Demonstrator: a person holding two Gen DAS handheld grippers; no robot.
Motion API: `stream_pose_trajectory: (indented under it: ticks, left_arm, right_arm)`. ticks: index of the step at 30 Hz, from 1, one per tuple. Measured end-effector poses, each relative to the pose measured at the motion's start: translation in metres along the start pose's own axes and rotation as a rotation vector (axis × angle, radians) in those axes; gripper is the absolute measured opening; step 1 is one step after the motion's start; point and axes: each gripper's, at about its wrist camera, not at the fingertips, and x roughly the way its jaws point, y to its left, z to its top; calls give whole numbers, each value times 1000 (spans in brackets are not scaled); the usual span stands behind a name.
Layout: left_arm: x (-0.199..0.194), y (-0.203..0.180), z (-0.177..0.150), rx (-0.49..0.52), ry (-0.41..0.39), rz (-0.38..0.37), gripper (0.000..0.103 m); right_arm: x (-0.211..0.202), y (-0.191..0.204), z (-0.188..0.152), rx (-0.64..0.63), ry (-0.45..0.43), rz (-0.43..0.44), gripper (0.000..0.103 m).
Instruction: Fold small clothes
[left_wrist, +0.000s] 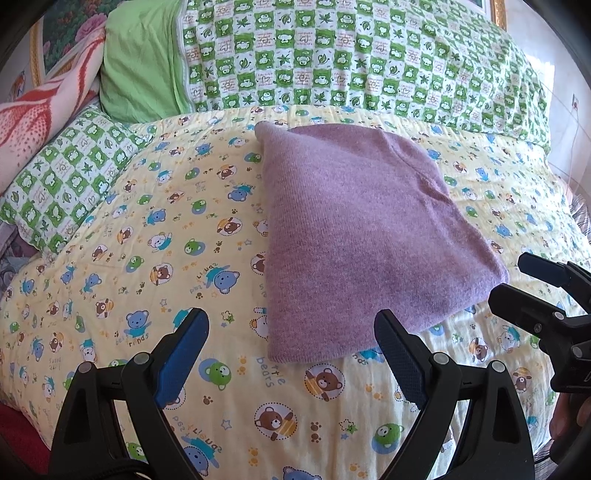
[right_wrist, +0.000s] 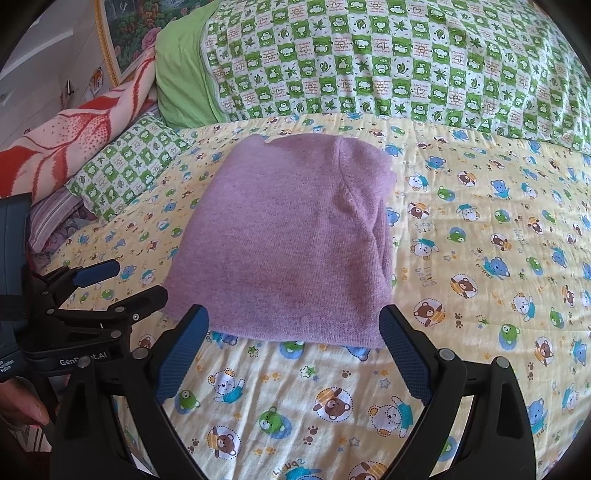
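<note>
Purple knit garment (right_wrist: 295, 236) lies folded on bear-print quilt (right_wrist: 461, 258). L gripper (left_wrist: 291, 328) & R gripper (right_wrist: 293, 325) both spread apart, empty, near its front edge.

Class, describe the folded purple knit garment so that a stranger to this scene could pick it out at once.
Start at the yellow quilt printed with cartoon bears that covers the bed, in front of the green-and-white checked bedding. In the quilt's middle lies the folded purple knit garment, just beyond both open grippers. It is the only plain, unprinted purple fabric; everything around it is patterned.
</note>
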Motion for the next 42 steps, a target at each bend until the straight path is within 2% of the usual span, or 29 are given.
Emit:
stream_pose_trajectory:
  ticks: [10,23,42]
  left_arm:
    - [1,0,18,9,-15,-3,91]
    - [4,-3,18,16,5,-5,90]
    - [7,2,33,17,8,-22,90]
  right_arm:
    - [3,-7,17,13,-3,1,94]
    - [8,-9,21,17,20,19,94]
    - [10,-18,33,61,28,-4,94]
